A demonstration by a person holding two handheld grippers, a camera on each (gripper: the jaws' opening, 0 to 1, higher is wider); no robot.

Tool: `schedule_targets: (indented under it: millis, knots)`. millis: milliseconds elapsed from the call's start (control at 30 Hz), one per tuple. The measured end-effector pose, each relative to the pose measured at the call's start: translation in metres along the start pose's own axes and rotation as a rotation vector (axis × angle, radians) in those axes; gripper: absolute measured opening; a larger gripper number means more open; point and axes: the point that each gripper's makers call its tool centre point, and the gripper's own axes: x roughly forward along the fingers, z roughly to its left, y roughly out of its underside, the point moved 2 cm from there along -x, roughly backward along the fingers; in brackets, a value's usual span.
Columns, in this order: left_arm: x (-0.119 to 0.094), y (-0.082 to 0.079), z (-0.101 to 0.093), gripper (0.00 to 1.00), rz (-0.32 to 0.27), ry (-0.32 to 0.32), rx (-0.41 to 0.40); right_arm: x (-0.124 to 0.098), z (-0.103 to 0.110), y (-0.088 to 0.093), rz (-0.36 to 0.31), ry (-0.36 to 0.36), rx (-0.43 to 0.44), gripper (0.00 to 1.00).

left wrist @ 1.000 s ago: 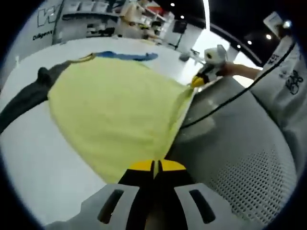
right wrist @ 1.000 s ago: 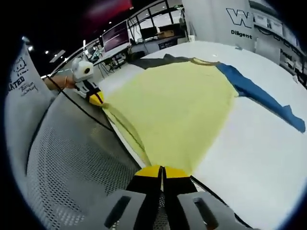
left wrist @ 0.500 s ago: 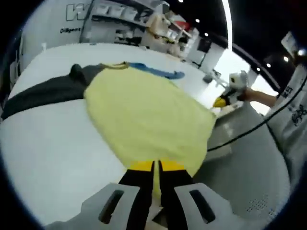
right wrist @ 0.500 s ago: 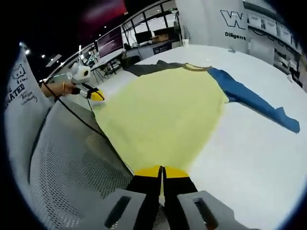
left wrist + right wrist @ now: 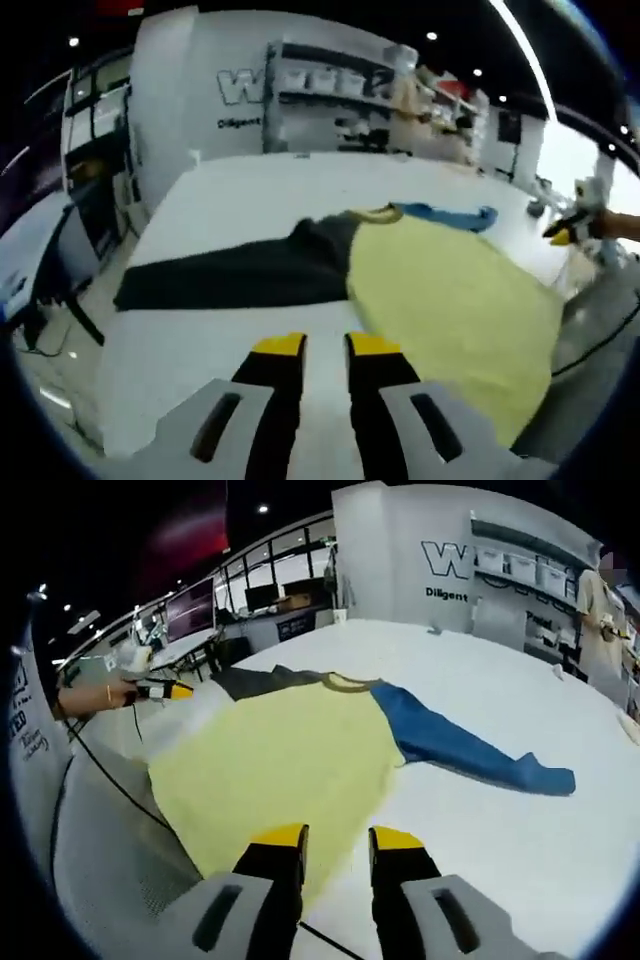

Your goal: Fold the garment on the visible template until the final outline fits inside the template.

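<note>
My left gripper point(image 5: 324, 346): I am holding it above the white table point(image 5: 230, 190) with its yellow-tipped jaws standing apart and nothing between them; its tips are hanging over bare table just beside the garment's near edge.
My right gripper point(image 5: 335, 838): I am holding it with its jaws parted too, gripping nothing; the left jaw is sitting over the yellow cloth and the right jaw over white table.
Garment point(image 5: 290, 770): it is lying spread flat on the table, yellow body toward me, neck opening facing the far wall.
Dark sleeve point(image 5: 230, 278): it is stretching out to my left across the table in the left gripper view.
Blue sleeve point(image 5: 465, 755): it is reaching out to my right, lying flat with its cuff well away from the body.
Near hem: it is sitting at the table's near edge; whether it is hanging over, I cannot tell.
Other gripper in each view: my right one is showing at the right edge of the left gripper view, and my left one at the left of the right gripper view.
Template: I am not making out any outline on the table.
</note>
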Motion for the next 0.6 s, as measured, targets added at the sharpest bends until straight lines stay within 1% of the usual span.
schedule_targets:
  millis: [33, 67, 100, 133, 167, 200, 267, 300, 333, 367, 400, 433, 467, 500, 533, 567, 600]
  knots:
    - [0.003, -0.005, 0.009, 0.31, -0.016, -0.015, -0.021, 0.0, -0.001, -0.002, -0.004, 0.005, 0.004, 0.35]
    - [0.003, -0.009, 0.01, 0.37, -0.024, -0.026, -0.031, -0.001, 0.001, -0.005, -0.006, 0.01, 0.006, 0.38]
    - [0.005, -0.012, 0.016, 0.43, -0.019, -0.046, -0.035, 0.0, 0.0, -0.008, -0.011, 0.017, 0.005, 0.4]
    - [0.009, -0.014, 0.026, 0.47, -0.021, -0.048, -0.044, 0.0, -0.001, -0.009, -0.014, 0.019, 0.004, 0.41]
    - [0.013, -0.017, 0.038, 0.5, -0.029, -0.07, -0.059, 0.0, -0.002, -0.011, -0.016, 0.024, 0.005, 0.41]
    - [0.015, -0.019, 0.044, 0.52, -0.032, -0.085, -0.059, -0.001, -0.001, -0.014, -0.017, 0.026, 0.004, 0.41]
    - [0.019, -0.018, 0.055, 0.54, -0.017, -0.116, -0.063, 0.0, -0.002, -0.015, -0.019, 0.027, 0.007, 0.42]
    - [0.027, -0.017, 0.088, 0.55, -0.013, -0.153, -0.07, 0.0, -0.003, -0.016, -0.017, 0.029, 0.009, 0.42]
    - [0.028, -0.017, 0.091, 0.55, -0.014, -0.16, -0.077, 0.0, -0.004, -0.017, -0.013, 0.031, 0.007, 0.41]
    - [0.027, -0.014, 0.108, 0.55, -0.034, -0.208, -0.137, -0.001, -0.006, -0.016, -0.01, 0.04, 0.002, 0.41]
    - [0.028, -0.013, 0.113, 0.55, -0.033, -0.22, -0.153, -0.002, -0.007, -0.016, -0.007, 0.043, 0.004, 0.42]
    - [0.031, -0.008, 0.125, 0.55, -0.029, -0.245, -0.179, -0.002, -0.008, -0.016, -0.006, 0.047, 0.007, 0.42]
    - [0.034, -0.004, 0.132, 0.55, -0.02, -0.263, -0.188, -0.002, -0.011, -0.016, -0.005, 0.053, 0.011, 0.43]
    - [0.036, -0.003, 0.134, 0.54, -0.014, -0.263, -0.187, -0.003, -0.012, -0.016, -0.002, 0.059, 0.011, 0.43]
    - [0.042, 0.002, 0.147, 0.53, -0.005, -0.273, -0.201, -0.004, -0.013, -0.016, 0.006, 0.067, 0.01, 0.42]
    - [0.044, 0.005, 0.154, 0.51, 0.001, -0.286, -0.207, -0.005, -0.015, -0.016, 0.012, 0.073, 0.011, 0.42]
    - [0.044, 0.006, 0.154, 0.49, 0.0, -0.298, -0.208, -0.006, -0.018, -0.015, 0.018, 0.079, 0.013, 0.41]
